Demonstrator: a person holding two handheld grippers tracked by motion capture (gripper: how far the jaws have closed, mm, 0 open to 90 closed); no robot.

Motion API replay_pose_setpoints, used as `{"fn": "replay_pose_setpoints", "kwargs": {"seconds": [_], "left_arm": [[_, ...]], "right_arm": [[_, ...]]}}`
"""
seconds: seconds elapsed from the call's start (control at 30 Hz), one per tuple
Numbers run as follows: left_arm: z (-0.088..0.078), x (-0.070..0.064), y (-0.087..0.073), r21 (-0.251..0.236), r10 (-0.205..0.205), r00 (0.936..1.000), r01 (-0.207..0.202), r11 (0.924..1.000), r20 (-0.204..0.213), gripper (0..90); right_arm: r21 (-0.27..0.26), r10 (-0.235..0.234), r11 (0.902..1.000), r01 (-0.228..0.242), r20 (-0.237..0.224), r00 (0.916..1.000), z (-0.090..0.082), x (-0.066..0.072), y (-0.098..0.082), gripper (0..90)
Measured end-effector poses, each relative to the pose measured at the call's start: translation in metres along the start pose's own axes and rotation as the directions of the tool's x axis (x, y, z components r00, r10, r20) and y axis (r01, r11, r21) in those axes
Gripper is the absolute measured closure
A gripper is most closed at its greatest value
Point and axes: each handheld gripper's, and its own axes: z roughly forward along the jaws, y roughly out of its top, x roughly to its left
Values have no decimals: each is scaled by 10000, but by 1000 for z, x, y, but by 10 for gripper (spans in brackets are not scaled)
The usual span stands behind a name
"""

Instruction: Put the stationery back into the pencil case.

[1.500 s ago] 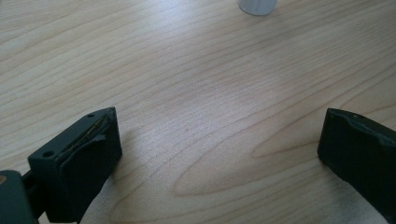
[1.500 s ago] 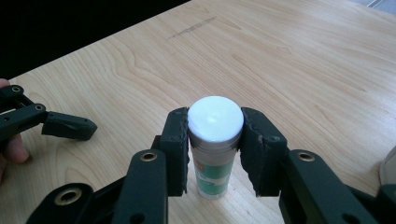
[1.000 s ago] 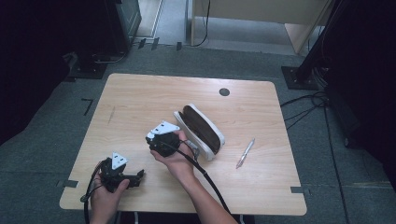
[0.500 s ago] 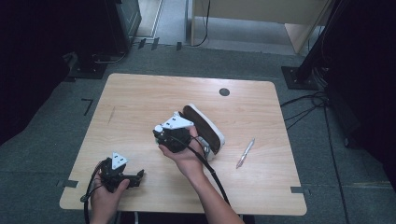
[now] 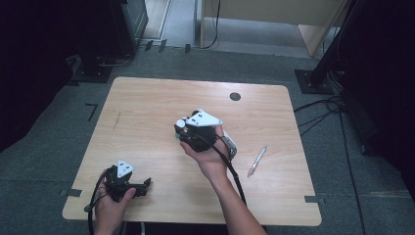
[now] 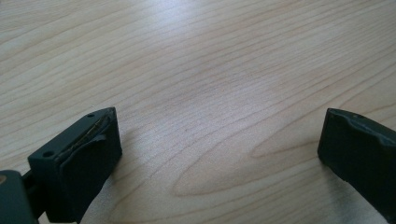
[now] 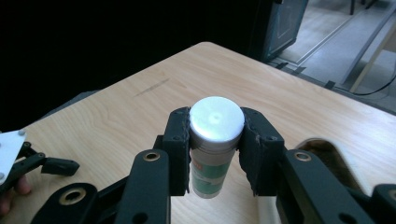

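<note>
My right gripper (image 7: pixel 216 147) is shut on a small bottle (image 7: pixel 215 120) with a white cap and a green label, held upright between its pads above the table. In the high view the right gripper (image 5: pixel 187 131) hovers at the table's middle, the bottle's white cap (image 5: pixel 181 124) at its left end. Just under it lies an open white pouch with a brown inside (image 7: pixel 327 156), mostly hidden by the hand (image 5: pixel 231 148). My left gripper (image 5: pixel 145 186) rests at the front left of the table, open, with bare wood between its jaws (image 6: pixel 219 154).
A pen (image 5: pixel 257 160) lies on the wooden table (image 5: pixel 147 107) right of the pouch. A black round grommet (image 5: pixel 235 96) sits near the far edge. Dark stands and cables ring the table on the floor.
The right gripper has risen and moved right, over the pouch, keeping the bottle in its jaws. The left gripper has stayed where it was.
</note>
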Motion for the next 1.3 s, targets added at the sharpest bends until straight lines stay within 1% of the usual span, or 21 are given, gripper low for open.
{"fn": "replay_pose_setpoints", "kwargs": {"seconds": [0.2,0.23,0.27,0.53,0.7,0.83,0.9,1.07,1.3], "left_arm": [[0,0,0,15,3,10000,-3,10000,6,0],[0,0,0,15,3,10000,-3,10000,6,0],[0,0,0,18,2,10000,-2,10000,7,0],[0,0,0,23,2,10000,-2,10000,8,0],[0,0,0,33,18,10000,-18,10000,8,0],[0,0,0,29,20,10000,-20,10000,6,0],[0,0,0,24,19,10000,-19,10000,2,0],[0,0,0,14,16,10000,-16,10000,-1,0],[0,0,0,19,20,10000,-20,10000,-1,0]], "right_arm": [[-173,32,9998,-27,302,9995,-12,-12,4,657],[-173,32,9998,-27,302,9995,-12,-12,4,657],[-243,75,9997,-66,385,9992,-16,-15,6,657],[-477,221,9987,-187,727,9971,-30,-29,10,657],[-583,320,9979,-269,897,9955,-36,-35,11,656],[-557,303,9981,-245,1043,9941,-38,-39,10,656],[-520,363,9982,-309,1065,9936,-38,-41,8,657],[-289,325,9992,-293,1178,9925,-34,-45,2,657],[433,252,9986,-310,1282,9914,-22,-48,-17,657]]}}
